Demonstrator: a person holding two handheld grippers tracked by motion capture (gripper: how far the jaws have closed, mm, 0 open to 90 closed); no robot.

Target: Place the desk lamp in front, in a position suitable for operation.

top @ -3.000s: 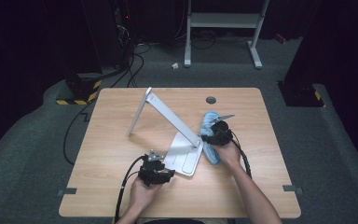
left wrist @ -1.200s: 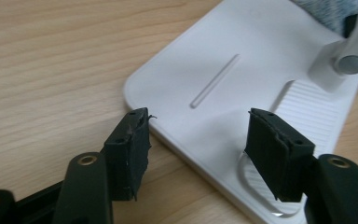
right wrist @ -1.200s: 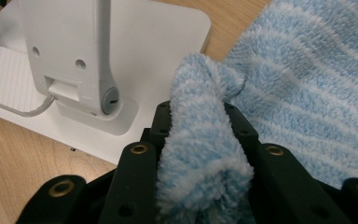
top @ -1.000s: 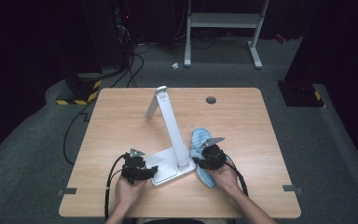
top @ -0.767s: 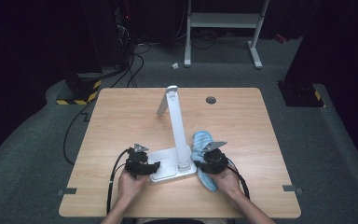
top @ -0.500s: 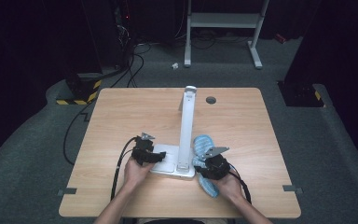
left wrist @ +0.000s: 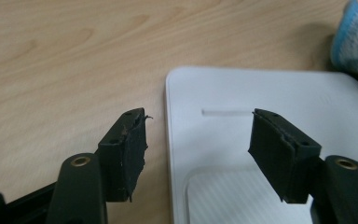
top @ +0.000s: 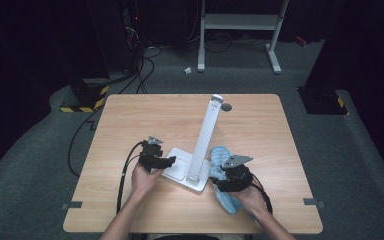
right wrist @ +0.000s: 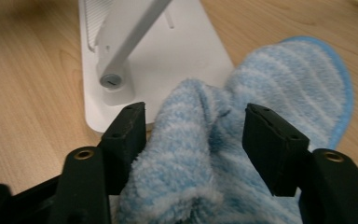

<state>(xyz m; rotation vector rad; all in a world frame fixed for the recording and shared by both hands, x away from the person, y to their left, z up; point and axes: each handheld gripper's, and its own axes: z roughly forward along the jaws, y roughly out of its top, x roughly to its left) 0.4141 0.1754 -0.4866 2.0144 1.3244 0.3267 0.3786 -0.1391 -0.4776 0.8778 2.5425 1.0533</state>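
A white desk lamp stands mid-table, its flat base (top: pixel 179 167) under a slim arm (top: pixel 206 132) that rises toward the far side. A blue striped cloth (top: pixel 221 153) lies against the base's right edge. My left gripper (top: pixel 169 161) is open, its jaws straddling the base's left edge (left wrist: pixel 261 93) with nothing gripped (left wrist: pixel 198 144). My right gripper (top: pixel 217 177) has just been opening its jaws. A bunched fold of the cloth (right wrist: pixel 284 79) sits loose between them (right wrist: pixel 193 135), beside the arm's hinge (right wrist: pixel 112 80).
A round grommet hole (top: pixel 226 106) sits near the table's far edge behind the lamp head. Bare wood stretches left and right of the lamp. Black cables (top: pixel 125 172) trail from the grippers toward the near edge. A white rack (top: pixel 240 22) stands on the floor beyond.
The lamp's arm has swung from leaning left to nearly straight away from me. My right gripper's jaws opened off the cloth. My left gripper moved farther in along the base's left edge.
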